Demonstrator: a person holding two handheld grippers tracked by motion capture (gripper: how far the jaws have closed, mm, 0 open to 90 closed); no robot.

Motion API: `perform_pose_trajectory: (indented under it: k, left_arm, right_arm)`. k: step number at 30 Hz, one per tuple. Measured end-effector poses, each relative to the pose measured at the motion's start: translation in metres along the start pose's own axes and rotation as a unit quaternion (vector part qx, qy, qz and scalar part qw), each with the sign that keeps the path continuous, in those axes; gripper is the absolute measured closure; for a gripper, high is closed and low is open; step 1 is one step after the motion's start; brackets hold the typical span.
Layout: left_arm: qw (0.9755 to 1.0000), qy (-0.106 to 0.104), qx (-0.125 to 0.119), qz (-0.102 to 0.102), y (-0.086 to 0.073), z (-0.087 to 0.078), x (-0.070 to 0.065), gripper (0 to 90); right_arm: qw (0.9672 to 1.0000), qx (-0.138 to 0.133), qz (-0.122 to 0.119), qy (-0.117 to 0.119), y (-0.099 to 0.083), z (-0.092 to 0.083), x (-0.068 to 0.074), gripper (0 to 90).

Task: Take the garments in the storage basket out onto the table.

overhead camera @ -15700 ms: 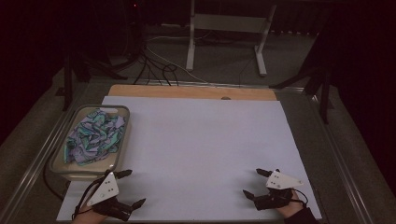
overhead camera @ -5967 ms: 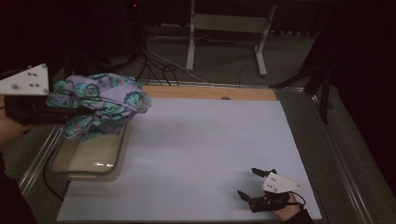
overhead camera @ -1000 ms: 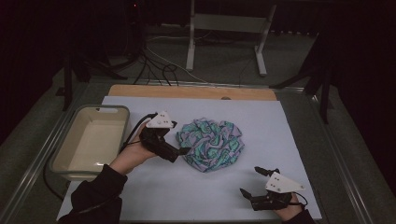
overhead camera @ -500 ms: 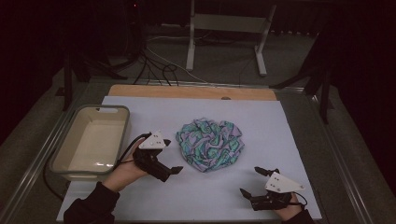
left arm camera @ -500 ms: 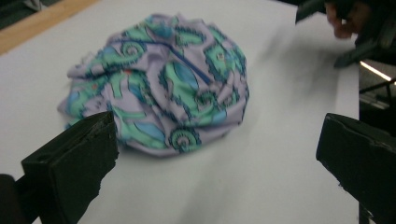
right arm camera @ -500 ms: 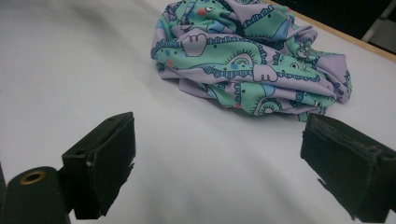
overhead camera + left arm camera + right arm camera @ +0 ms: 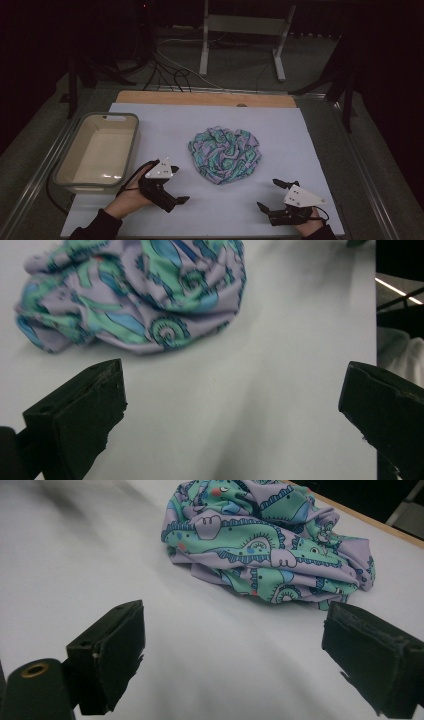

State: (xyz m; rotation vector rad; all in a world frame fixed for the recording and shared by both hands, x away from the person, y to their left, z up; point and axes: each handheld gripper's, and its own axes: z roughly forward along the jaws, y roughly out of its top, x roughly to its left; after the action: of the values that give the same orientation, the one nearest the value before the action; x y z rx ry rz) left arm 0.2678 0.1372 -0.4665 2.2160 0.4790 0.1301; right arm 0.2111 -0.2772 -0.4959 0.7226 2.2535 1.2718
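In the middle of the white bench (image 7: 310, 150) lies a crumpled cloth (image 7: 225, 154) with a purple, green and blue print, touched by no gripper. The left gripper (image 7: 172, 192) rests on the bench near the cloth's front left side, its jaws wide apart and empty. The right gripper (image 7: 272, 196) rests at the front right, a little apart from the cloth, also with jaws spread and holding nothing. A plastic tub (image 7: 70, 167) stands at the left edge.

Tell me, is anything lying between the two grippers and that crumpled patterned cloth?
Nothing visible. Bare white table separates the cloth from the left gripper and the right gripper, both open.
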Motion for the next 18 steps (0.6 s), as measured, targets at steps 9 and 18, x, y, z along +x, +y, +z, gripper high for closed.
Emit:
perform_pose_trajectory:
  k: [9,18]
  left_arm:
    - [0.9996,0.001,0.027,-0.007,-0.025,-0.004,-0.008,0.0]
    - [0.9990,-0.006,0.043,-0.011,-0.049,-0.014,-0.010,0.0]
  right_arm:
    - [1.0000,0.000,0.000,0.001,0.001,0.000,0.001,10.5]
    - [1.0000,0.004,-0.001,0.002,0.001,0.000,0.002,10.5]
